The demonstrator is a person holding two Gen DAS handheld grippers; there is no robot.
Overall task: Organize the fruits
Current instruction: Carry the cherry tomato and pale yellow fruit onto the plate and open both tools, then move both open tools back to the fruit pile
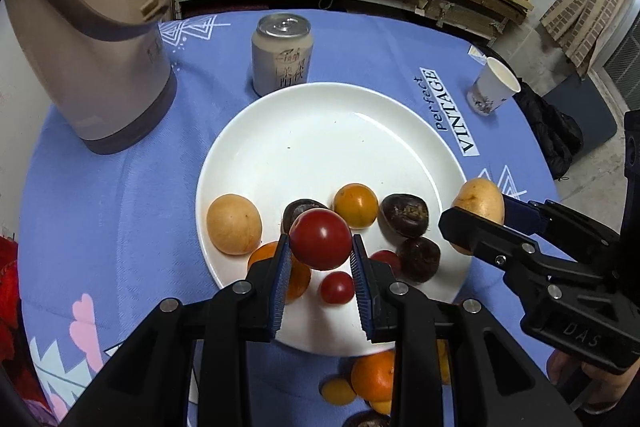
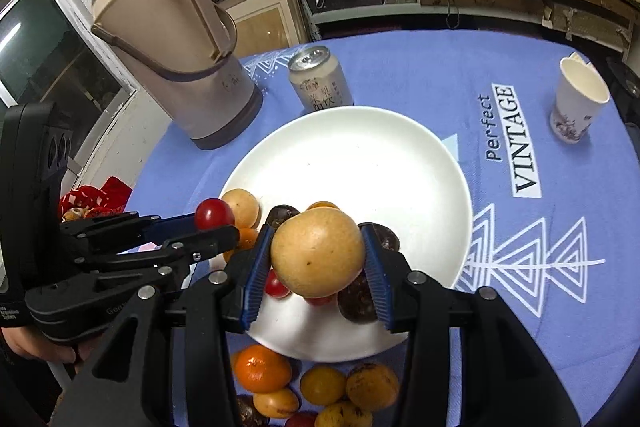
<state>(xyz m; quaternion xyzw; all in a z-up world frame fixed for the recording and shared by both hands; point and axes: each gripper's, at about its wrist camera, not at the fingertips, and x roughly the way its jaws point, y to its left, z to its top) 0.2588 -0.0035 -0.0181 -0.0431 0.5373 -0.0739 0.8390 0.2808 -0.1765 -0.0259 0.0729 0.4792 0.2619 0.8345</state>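
A white plate (image 1: 320, 131) sits mid-table and holds several fruits near its front: a tan round fruit (image 1: 234, 223), an orange one (image 1: 356, 205), dark passion fruits (image 1: 404, 215) and a small tomato (image 1: 337, 287). My left gripper (image 1: 320, 259) is shut on a red tomato (image 1: 320, 239) held above the plate's near part; it also shows in the right wrist view (image 2: 214, 214). My right gripper (image 2: 318, 261) is shut on a tan round fruit (image 2: 318, 253) above the plate (image 2: 360, 155); in the left wrist view this fruit (image 1: 480, 201) is at the plate's right edge.
Loose oranges and yellow fruits (image 2: 320, 387) lie on the blue tablecloth in front of the plate. A drink can (image 1: 282, 53) stands behind the plate, a beige thermos (image 1: 88, 39) at back left, a paper cup (image 1: 494, 87) at right. Shelves stand behind the table.
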